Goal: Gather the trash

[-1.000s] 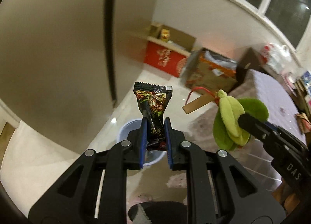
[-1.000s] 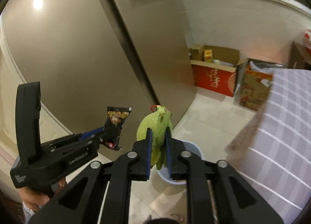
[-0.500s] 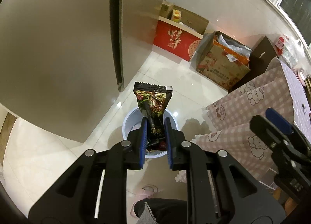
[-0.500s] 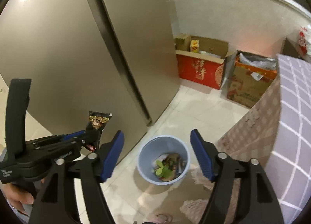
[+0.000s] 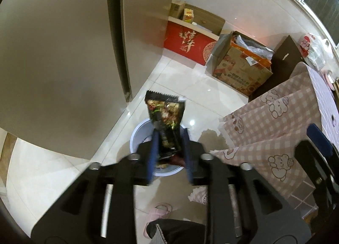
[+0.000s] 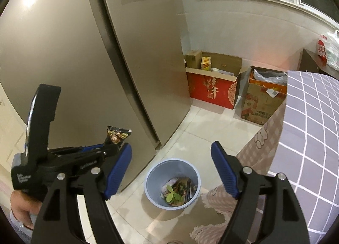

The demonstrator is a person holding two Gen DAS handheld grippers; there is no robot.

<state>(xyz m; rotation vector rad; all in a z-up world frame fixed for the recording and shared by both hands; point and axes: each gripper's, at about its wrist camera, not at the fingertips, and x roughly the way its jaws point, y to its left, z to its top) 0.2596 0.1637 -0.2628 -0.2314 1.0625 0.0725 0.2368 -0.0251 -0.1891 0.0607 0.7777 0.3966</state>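
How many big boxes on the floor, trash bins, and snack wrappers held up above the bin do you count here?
Big floor boxes: 2, the red box and the brown box
Trash bins: 1, the blue bin
Snack wrappers above it: 1, the black wrapper
Total: 4

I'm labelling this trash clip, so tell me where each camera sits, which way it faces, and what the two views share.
Left wrist: sits on the left gripper, looking steeply down at the bin on the floor; its jaws are opening around the snack wrapper; a slippered foot shows below.
Right wrist: sits on the right gripper, open and empty, tilted down at the bin; the person's left hand shows.
Shared: bin, wrapper, fridge, red box, and each other's gripper.
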